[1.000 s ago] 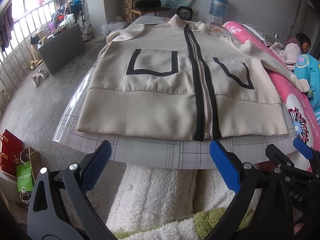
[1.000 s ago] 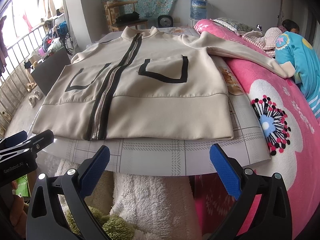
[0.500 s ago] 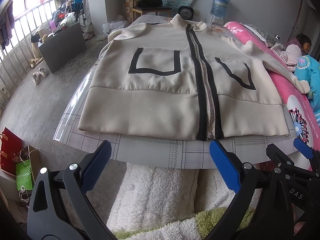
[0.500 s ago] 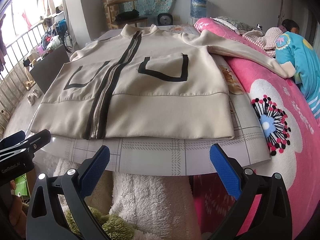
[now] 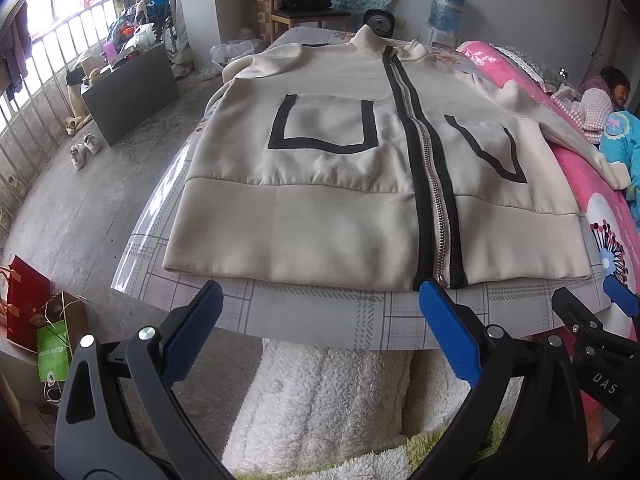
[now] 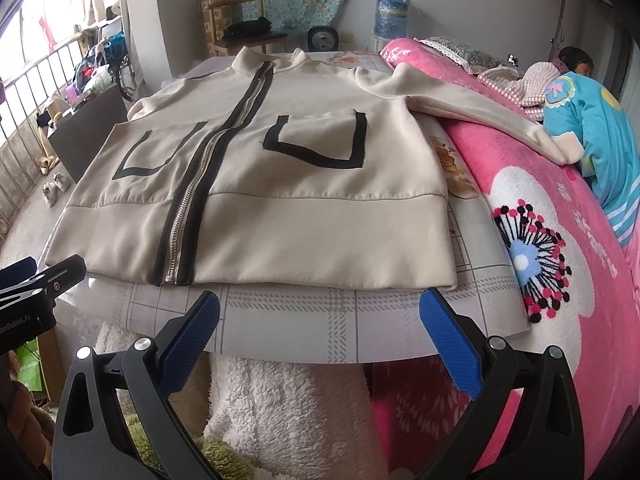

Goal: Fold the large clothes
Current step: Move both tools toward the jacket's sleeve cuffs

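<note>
A cream zip-up jacket with black stripes [image 5: 320,200] is lying flat, front up, on the table with a grey checked plastic cover [image 5: 320,312], its hem facing the claws. The left claw [image 5: 320,332] and the right claw [image 6: 320,332] are both hanging spread wide just before the table edge, pinching nothing. One long sleeve [image 6: 480,108] is reaching over the pink flowered blanket on the bed [image 6: 560,240]. A white fluffy cloth [image 5: 328,400] is lying below the table edge. A wooden chair [image 5: 304,4] is standing behind.
</note>
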A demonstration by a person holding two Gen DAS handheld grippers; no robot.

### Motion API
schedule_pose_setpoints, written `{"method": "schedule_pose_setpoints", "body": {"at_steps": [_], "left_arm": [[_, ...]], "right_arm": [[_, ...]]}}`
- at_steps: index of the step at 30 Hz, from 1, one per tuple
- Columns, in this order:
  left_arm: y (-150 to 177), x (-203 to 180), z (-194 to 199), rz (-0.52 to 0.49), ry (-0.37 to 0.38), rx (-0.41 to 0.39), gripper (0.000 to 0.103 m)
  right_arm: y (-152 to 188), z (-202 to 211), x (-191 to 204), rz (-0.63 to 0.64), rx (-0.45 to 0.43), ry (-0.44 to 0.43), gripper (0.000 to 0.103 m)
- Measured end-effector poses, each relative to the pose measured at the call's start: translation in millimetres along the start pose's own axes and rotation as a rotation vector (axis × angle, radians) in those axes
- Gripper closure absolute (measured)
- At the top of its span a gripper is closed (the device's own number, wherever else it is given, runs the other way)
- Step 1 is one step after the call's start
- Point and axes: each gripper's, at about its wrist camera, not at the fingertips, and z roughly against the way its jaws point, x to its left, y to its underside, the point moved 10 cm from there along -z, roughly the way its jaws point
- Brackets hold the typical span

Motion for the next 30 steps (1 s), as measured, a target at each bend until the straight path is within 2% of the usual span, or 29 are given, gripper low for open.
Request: {"method": "schedule_pose_setpoints", "body": {"at_steps": [13,17,19,24,28,30], "left_arm": [[-4,7,-34,0.002,-0.044,0.046,0.008],[-6,8,-51,-0.006,-0.032,0.065,0.008],[-8,9,-58,-0.001,0.013,0.056,0.008],[-20,13,-60,0.061,0.225,-0.042,0.008],[-28,23,-60,0.075,0.279,-0.032,0.008],[-32,36,-61,0.087,0.26,-0.044,0.008]], "right_arm": [[-1,-29,-3,0.001,0.047,0.002,0.005],[-3,-37,-7,-0.021,0.055,-0.033,0.005],[-6,-39,-15,-0.031,0.049,-0.035,0.005],[-21,-38,-46,-0.076,0.002,-0.011,0.005],[-29,-45,-69,-0.12,-0.007,-0.015,0.005],[-30,-55,-75,-0.135,0.013,-0.029,0.005]]}}
